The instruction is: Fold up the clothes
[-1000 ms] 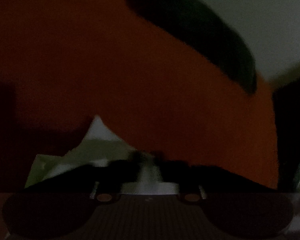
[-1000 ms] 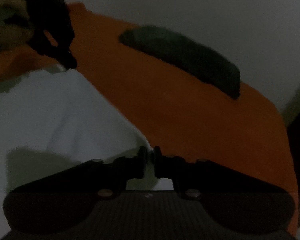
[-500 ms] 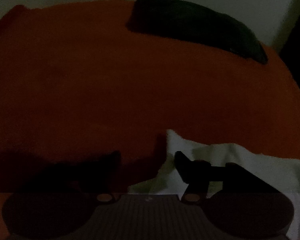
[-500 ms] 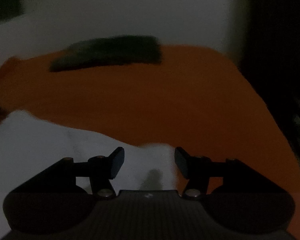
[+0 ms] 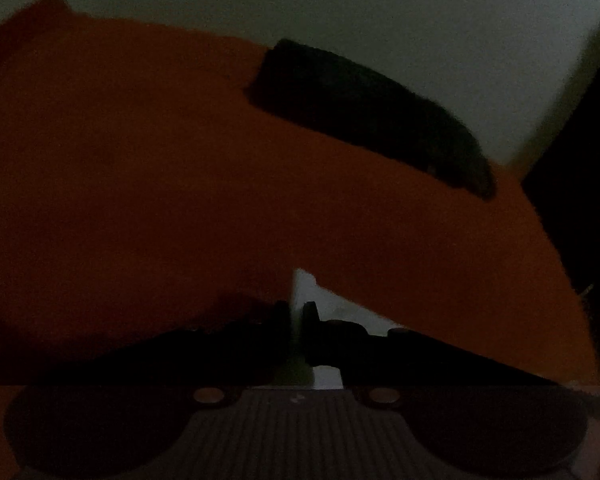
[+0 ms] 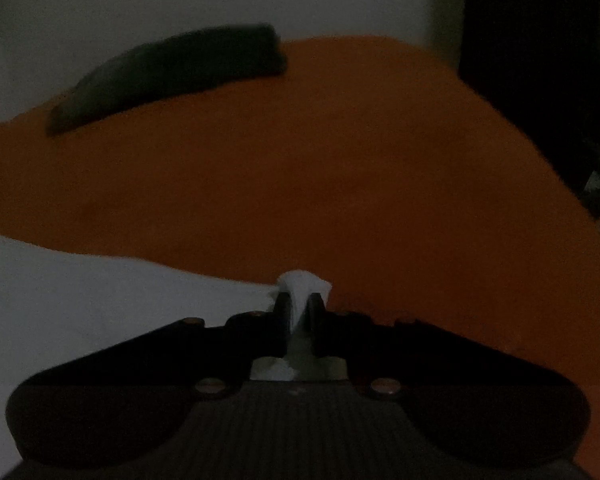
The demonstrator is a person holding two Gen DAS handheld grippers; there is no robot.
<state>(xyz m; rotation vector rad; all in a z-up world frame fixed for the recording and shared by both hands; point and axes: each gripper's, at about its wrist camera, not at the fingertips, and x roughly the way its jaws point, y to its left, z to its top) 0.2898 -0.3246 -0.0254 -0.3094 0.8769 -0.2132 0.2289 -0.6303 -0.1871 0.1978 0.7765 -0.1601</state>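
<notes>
A white garment (image 6: pixel 80 300) lies on an orange bed cover (image 6: pixel 340 160), spreading to the left in the right wrist view. My right gripper (image 6: pixel 299 312) is shut on a corner of it, and a tuft of white cloth pokes out between the fingertips. In the left wrist view my left gripper (image 5: pixel 299 320) is shut on another corner of the white garment (image 5: pixel 328 308), which shows as a small white wedge against the orange cover (image 5: pixel 140 200). The scene is dim.
A dark folded cloth (image 5: pixel 372 112) lies at the far edge of the bed by a pale wall (image 5: pixel 380 8); it also shows in the right wrist view (image 6: pixel 168 76). Dark furniture (image 6: pixel 540 60) stands past the bed's right edge.
Both grippers were open half a second ago and have now shut on corners of the white garment. Both views have shifted slightly.
</notes>
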